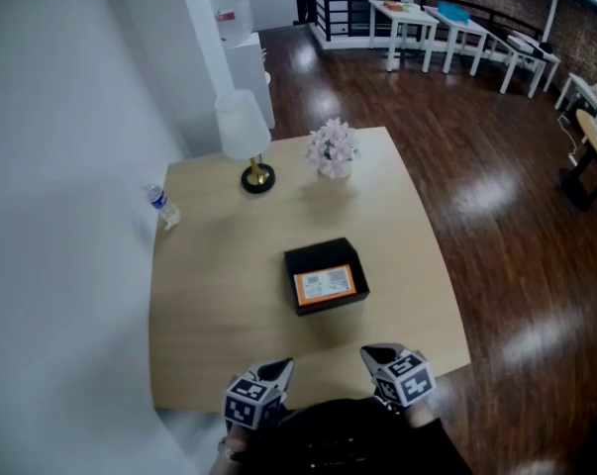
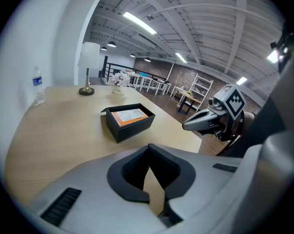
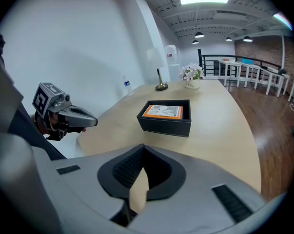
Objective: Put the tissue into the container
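Note:
An open black box (image 1: 323,257) (image 2: 129,126) (image 3: 167,121) stands in the middle of the light wooden table (image 1: 219,295). An orange flat pack with a white label (image 1: 325,284) (image 2: 129,115) (image 3: 162,111) lies inside it. My left gripper (image 1: 277,368) (image 2: 149,199) hangs over the table's near edge, jaws shut with nothing between them. My right gripper (image 1: 374,353) (image 3: 129,204) is beside it at the same edge, also shut and empty. Both point towards the box and are well short of it. Each gripper also shows in the other's view, the right gripper (image 2: 186,126) and the left gripper (image 3: 94,122).
A white-shaded lamp on a brass foot (image 1: 247,137) and a small pot of pale flowers (image 1: 333,149) stand at the table's far edge. A water bottle (image 1: 162,206) is at the left edge against the white wall. White tables (image 1: 447,28) stand far off on the dark wooden floor.

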Action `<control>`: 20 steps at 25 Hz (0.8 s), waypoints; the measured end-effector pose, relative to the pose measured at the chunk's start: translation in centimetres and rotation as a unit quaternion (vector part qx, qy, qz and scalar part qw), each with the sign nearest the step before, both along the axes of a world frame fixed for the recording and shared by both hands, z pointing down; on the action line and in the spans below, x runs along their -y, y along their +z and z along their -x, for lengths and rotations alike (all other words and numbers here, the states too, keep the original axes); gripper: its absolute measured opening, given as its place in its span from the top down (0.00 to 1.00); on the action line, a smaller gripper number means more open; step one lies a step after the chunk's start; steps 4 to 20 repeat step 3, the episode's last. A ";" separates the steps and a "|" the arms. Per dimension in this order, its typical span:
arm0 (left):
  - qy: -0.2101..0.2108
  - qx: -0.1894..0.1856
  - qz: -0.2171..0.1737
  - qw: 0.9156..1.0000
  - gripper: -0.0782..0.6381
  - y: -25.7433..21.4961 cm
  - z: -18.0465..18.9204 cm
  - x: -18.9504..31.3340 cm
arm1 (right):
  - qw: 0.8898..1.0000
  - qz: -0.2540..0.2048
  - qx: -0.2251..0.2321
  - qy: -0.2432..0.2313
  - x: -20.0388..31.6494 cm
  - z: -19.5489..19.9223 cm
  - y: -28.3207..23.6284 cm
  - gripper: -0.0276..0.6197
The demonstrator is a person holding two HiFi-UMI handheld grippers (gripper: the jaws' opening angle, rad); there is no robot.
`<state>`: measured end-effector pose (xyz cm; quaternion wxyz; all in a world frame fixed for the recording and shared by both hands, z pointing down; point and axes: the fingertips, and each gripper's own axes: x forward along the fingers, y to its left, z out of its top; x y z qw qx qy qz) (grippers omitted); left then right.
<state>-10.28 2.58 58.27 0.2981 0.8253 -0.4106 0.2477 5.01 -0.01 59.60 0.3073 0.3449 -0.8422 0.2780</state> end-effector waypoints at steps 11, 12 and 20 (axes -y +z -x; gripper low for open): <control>-0.001 0.001 0.000 1.000 0.90 0.1 -0.2 0.2 | 1.000 0.006 0.000 -0.002 0.0 -0.2 0.0 0.96; -0.001 0.001 0.000 1.000 0.90 0.1 -0.2 0.2 | 1.000 0.006 0.000 -0.002 0.0 -0.2 0.0 0.96; -0.001 0.001 0.000 1.000 0.90 0.1 -0.2 0.2 | 1.000 0.006 0.000 -0.002 0.0 -0.2 0.0 0.96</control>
